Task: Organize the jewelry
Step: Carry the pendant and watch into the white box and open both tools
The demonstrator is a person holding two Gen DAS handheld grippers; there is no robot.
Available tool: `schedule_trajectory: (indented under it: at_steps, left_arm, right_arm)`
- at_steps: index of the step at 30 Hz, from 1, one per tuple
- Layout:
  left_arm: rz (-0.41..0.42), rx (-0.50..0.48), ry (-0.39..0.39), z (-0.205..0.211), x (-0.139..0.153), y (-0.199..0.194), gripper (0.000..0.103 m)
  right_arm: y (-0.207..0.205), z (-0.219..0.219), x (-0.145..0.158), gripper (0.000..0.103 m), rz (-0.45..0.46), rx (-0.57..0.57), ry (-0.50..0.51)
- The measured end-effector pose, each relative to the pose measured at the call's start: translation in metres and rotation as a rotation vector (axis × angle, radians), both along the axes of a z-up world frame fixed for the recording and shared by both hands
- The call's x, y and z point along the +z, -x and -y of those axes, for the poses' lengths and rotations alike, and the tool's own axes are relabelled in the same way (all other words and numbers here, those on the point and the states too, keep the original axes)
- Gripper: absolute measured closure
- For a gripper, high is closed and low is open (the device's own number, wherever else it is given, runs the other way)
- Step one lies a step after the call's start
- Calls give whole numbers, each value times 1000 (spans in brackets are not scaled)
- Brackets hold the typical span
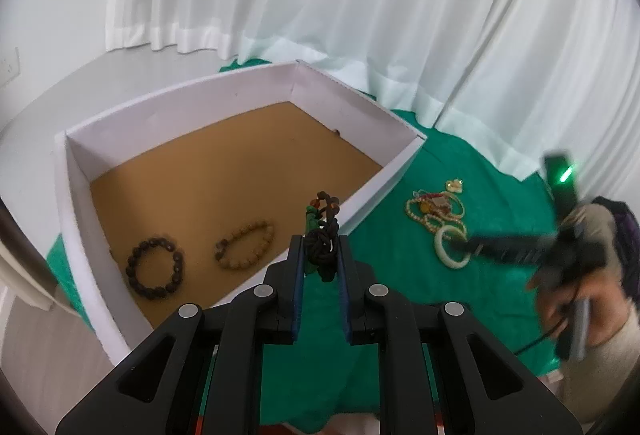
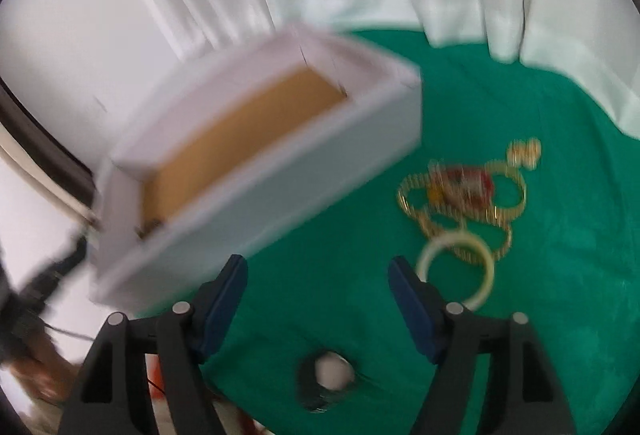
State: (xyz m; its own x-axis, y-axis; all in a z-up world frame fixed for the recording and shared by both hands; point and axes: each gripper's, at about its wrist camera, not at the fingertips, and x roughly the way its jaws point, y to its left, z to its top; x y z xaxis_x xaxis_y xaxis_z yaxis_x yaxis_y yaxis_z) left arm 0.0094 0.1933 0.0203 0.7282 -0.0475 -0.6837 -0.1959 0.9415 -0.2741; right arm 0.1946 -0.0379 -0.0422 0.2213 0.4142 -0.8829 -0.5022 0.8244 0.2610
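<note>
Left gripper (image 1: 320, 255) clenched on dark beaded cord (image 1: 323, 235), just short of box (image 1: 372, 195) near wall. Right gripper (image 2: 316, 291) released, empty; white bangle (image 2: 456, 271) just right.

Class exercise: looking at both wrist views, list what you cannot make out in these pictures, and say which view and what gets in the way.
- Right wrist view: motion blur smears the jewelry pile; single pieces cannot be told apart.
- Right wrist view: the box wall hides most of its floor.
- Left wrist view: the dark cord piece is bunched between the left gripper pads; its type is unclear.
- Left wrist view: the right gripper is blurred.
</note>
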Motion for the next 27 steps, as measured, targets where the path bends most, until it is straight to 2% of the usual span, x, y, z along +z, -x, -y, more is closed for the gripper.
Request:
schedule_trajectory:
  at_steps: [1,3,7,10,12,13,14,16,20,23,27]
  left_arm:
    - [-1,0,0,0,0,1,89]
    - [-2,-3,-6,0,0,4,90]
    - [-7,-11,-11,2,-1,7,90]
    - [-11,-27,0,6,-4,5,89]
    - [-17,-36,6,10,-6,4,90]
    - [-21,-38,7,11,-6,4,89]
    - [-23,-38,6,11,-6,5,89]
    - [-23,-34,3,9,-3,6,90]
    - [-7,-10,1,-5,9,4,90]
    - [11,22,-12,-20,19,-4,90]
    - [10,73,-32,-46,24,-24,90]
  right_arm:
    - [6,0,-15,28,-38,8,16]
    - [18,3,-24,28,-49,20,2]
    - [55,9,-21,28,77,86,-10]
    - [71,8,-40,28,84,149,9]
    - [74,5,-62,29,85,175,57]
    - [74,6,-67,60,92,176,79]
    - [73,8,-69,86,94,164,82]
    - [70,17,-56,86,93,105,26]
    - [69,10,-2,86,168,121,-42]
    - [62,-19,47,86,229,177,-107]
    - [44,-77,93,86,300,230,-180]
